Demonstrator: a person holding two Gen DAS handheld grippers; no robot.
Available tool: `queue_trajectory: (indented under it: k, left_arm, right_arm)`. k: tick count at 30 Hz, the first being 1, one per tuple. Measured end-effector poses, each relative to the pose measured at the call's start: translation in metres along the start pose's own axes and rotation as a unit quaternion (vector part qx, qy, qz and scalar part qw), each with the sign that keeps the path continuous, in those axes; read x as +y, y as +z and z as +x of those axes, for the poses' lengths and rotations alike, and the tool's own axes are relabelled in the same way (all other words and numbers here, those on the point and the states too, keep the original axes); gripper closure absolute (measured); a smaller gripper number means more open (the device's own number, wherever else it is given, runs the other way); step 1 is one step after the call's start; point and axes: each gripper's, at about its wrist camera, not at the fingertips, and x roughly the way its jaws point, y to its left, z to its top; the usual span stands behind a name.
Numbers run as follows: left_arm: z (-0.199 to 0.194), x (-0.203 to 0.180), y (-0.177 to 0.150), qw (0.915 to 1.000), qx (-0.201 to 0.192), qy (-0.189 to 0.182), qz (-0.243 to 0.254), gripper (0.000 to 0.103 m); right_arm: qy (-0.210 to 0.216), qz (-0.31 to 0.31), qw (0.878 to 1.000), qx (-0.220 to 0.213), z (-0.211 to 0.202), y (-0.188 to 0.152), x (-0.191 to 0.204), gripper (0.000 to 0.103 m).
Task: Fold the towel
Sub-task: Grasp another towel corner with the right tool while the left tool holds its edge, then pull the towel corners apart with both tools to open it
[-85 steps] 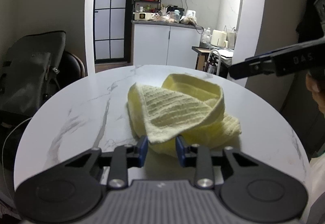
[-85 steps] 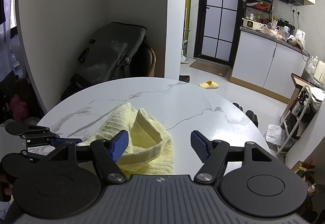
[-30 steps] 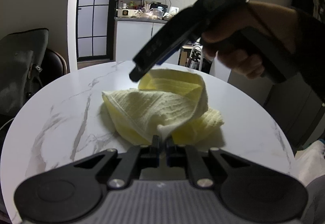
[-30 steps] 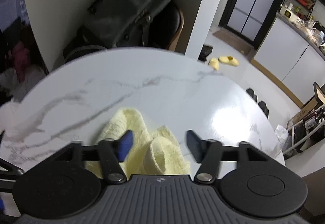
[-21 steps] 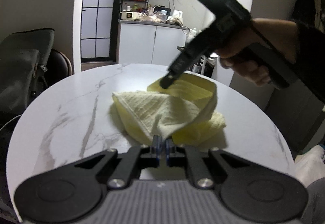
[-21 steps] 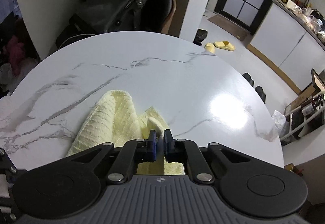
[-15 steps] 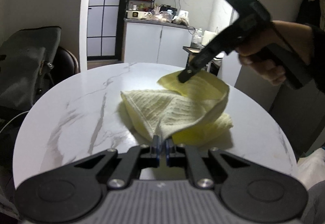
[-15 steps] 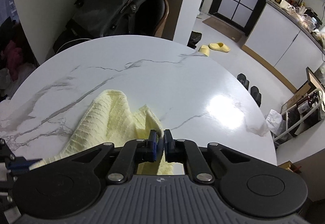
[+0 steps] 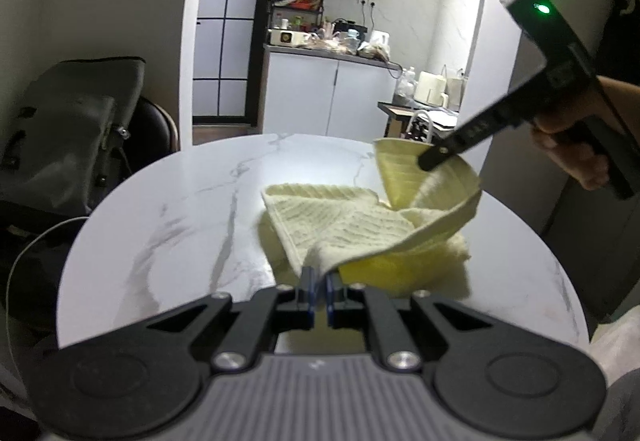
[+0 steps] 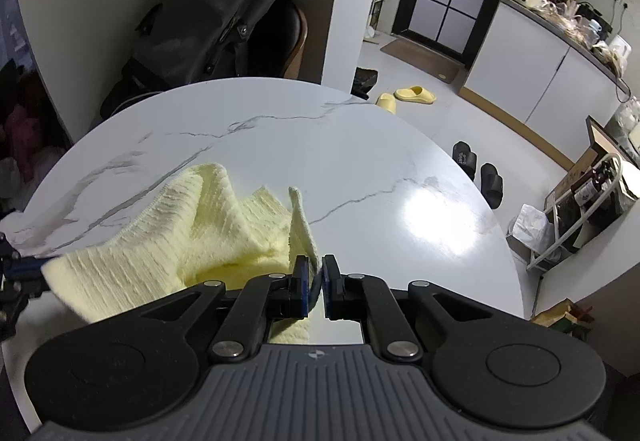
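A pale yellow ribbed towel lies crumpled on a round white marble table. My left gripper is shut on a near corner of the towel at the table's front. My right gripper is shut on another corner of the towel and holds it lifted above the table. In the left wrist view the right gripper appears at the far right, with the towel's edge stretched between the two grippers.
A dark backpack rests on a chair behind the table. Slippers and black shoes lie on the floor. A kitchen counter with clutter stands at the back. A bottle rack stands at the right.
The right gripper closed on a towel corner and has lifted it up and to the right. The towel edge now stretches between both grippers. The left gripper stays shut on its corner.
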Motion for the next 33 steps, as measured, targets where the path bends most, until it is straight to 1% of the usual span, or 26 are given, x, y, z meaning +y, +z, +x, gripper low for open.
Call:
queue_trajectory:
  k: [3, 8, 9, 18, 24, 29, 33]
  left_arm:
    - [-0.002, 0.001, -0.002, 1.0, 0.002, 0.005, -0.001, 0.098]
    - [-0.006, -0.009, -0.006, 0.9999, 0.01, 0.005, 0.007, 0.098]
    - [-0.006, -0.009, -0.007, 0.9999, 0.01, 0.005, 0.009, 0.098]
    - [-0.004, -0.016, -0.017, 0.9994, 0.027, 0.012, 0.021, 0.098]
    - [-0.002, -0.019, -0.024, 0.9985, 0.04, 0.023, 0.028, 0.097]
    - [-0.002, -0.018, -0.026, 0.998, 0.046, 0.031, 0.03, 0.097]
    - [0.0, -0.016, -0.026, 0.9977, 0.049, 0.035, 0.03, 0.097]
  right_arm:
    - [0.001, 0.015, 1.0, -0.007, -0.007, -0.011, -0.006, 0.095]
    - [0.006, 0.041, 0.999, -0.012, -0.016, -0.034, -0.015, 0.095]
    - [0.007, 0.051, 0.999, -0.013, -0.018, -0.043, -0.019, 0.095]
    - [0.026, 0.096, 0.995, -0.007, -0.012, -0.092, -0.025, 0.095]
    - [0.043, 0.109, 0.993, -0.003, -0.005, -0.111, -0.023, 0.095]
    - [0.056, 0.118, 0.991, -0.003, -0.001, -0.12, -0.022, 0.095]
    - [0.064, 0.132, 0.989, -0.008, 0.002, -0.126, -0.026, 0.093]
